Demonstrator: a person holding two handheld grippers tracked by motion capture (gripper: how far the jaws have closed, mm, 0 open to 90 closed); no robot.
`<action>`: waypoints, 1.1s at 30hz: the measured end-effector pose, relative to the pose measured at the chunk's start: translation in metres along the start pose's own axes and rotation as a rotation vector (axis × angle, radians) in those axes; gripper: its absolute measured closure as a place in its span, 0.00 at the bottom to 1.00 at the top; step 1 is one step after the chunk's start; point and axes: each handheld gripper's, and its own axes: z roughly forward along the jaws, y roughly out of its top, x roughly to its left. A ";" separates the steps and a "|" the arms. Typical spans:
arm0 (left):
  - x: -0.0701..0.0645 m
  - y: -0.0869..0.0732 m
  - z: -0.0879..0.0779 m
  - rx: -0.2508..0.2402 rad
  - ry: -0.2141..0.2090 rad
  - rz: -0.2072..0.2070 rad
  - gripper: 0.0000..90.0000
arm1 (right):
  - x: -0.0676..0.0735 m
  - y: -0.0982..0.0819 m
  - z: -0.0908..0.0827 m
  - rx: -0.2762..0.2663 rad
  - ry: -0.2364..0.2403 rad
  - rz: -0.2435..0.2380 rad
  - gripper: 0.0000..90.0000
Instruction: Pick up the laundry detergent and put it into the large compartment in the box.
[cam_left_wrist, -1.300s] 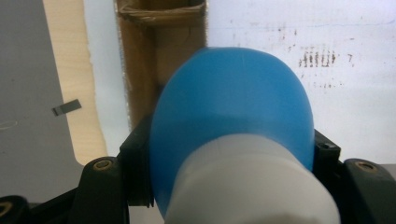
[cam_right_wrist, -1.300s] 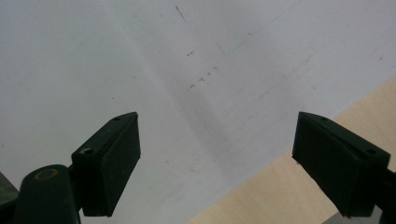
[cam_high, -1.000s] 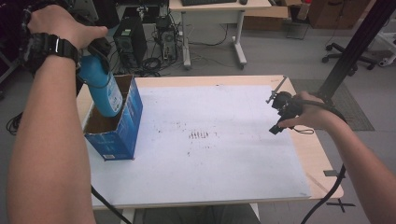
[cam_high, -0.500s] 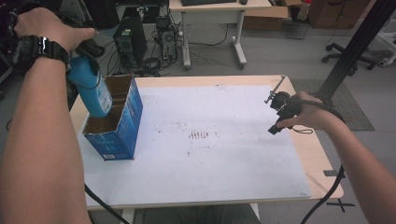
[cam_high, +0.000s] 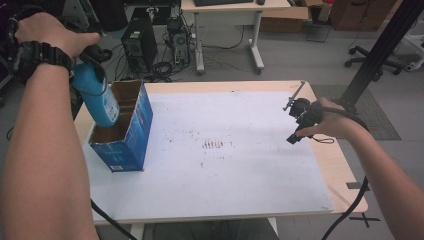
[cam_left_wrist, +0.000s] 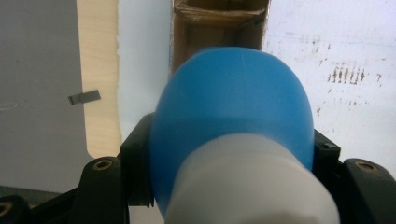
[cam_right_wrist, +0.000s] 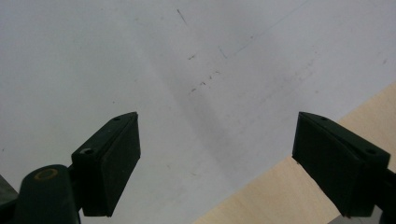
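My left gripper (cam_left_wrist: 231, 154) is shut on a blue bottle (cam_left_wrist: 233, 102) with a white top end, its jaws pressed against both sides. In the high view the blue bottle (cam_high: 97, 97) hangs slightly tilted, with its lower end inside the open top of a blue cardboard box (cam_high: 127, 142) at the table's left. A hand with a black watch hides most of the left gripper (cam_high: 94, 61). My right gripper (cam_high: 294, 121) rests low over the right side of the table. The right gripper (cam_right_wrist: 217, 158) is open, with nothing between its jaws.
A white sheet (cam_high: 235, 170) with dark smudges (cam_high: 215, 145) covers most of the wooden table (cam_high: 350, 190). Behind the table stand computer towers (cam_high: 140, 42), a desk (cam_high: 230, 20) and a black slanted post (cam_high: 380, 45). Cables trail off the front edge.
My left hand has shifted a little to the left with the bottle, whose lower end stays in the box. The right gripper has not moved.
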 end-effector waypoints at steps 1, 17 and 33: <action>0.001 0.000 0.001 -0.005 -0.003 -0.004 0.41 | 0.000 0.000 0.000 -0.001 0.000 0.001 0.17; 0.007 0.002 0.018 0.008 -0.014 -0.013 0.41 | 0.002 0.001 0.001 0.001 0.003 -0.002 0.17; 0.007 0.006 0.043 0.032 -0.024 -0.009 0.41 | 0.002 0.000 0.003 0.007 0.003 -0.003 0.17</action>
